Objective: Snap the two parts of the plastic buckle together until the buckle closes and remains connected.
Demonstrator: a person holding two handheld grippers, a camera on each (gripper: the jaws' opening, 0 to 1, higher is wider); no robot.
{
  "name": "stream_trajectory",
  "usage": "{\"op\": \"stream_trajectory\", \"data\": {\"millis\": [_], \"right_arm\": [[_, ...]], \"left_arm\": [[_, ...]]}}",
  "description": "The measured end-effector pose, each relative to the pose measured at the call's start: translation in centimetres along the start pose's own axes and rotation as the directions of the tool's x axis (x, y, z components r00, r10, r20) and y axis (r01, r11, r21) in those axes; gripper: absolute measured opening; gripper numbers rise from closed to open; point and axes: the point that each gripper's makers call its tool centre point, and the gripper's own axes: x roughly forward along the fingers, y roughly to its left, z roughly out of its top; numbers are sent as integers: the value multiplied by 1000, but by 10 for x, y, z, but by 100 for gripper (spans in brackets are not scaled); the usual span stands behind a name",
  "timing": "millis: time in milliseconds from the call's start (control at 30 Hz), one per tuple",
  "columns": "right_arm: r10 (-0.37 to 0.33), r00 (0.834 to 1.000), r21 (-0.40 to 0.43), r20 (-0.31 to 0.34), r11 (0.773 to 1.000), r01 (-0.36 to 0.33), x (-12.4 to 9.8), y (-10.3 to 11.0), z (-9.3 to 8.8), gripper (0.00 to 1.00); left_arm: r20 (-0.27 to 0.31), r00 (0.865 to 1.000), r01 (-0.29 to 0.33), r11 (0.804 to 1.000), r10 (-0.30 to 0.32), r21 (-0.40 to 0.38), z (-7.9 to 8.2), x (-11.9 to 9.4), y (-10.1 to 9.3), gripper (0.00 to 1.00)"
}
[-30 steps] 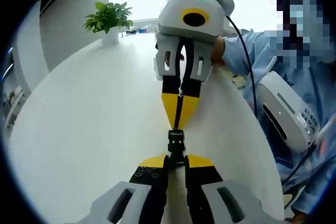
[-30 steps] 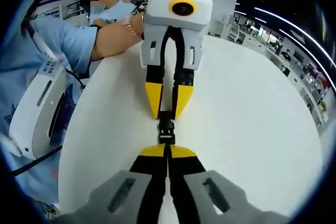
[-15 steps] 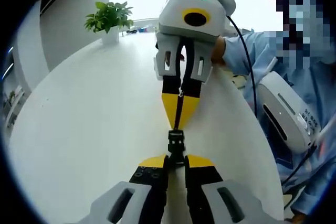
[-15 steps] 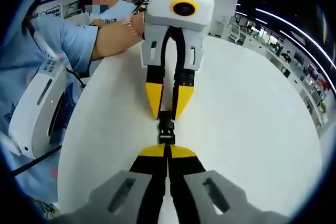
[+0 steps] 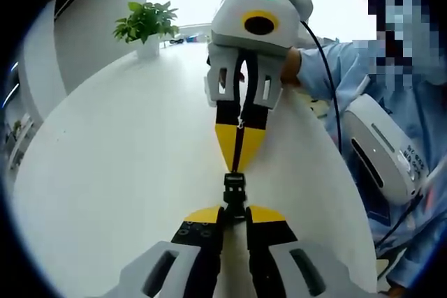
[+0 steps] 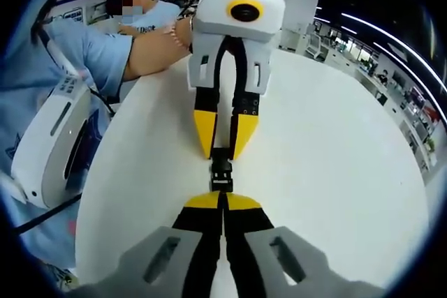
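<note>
While both tongs clamp its ends, left tongs (image 5: 234, 215) at lower centre and right tongs (image 6: 222, 202) opposite, the black buckle (image 5: 234, 190) runs vertically above the white counter (image 5: 119, 165).

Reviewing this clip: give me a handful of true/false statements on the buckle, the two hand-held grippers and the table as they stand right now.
1. The small black plastic buckle sits between the tips of the two hand-held grippers. True.
2. The left hand-held gripper is wide open, with nothing in it. False: its jaws are closed on the buckle's near end.
3. The right hand-held gripper has its yellow-tipped jaws shut on the buckle. True.
4. The buckle lies loose on a dark wooden table. False: the round table is white, and both grippers hold the buckle.
5. A potted green plant stands at the table's far edge in the left gripper view. True.
</note>
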Motion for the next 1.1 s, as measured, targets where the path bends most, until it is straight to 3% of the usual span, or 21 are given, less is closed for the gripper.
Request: {"op": "stream_trajectory", "data": {"millis": [1100], "right_arm": [[-15,1000,-64,9,998,15,2,-1,3,0]], "left_arm": [[-30,999,-31,999,31,-8,2,5,-2,11]]}}
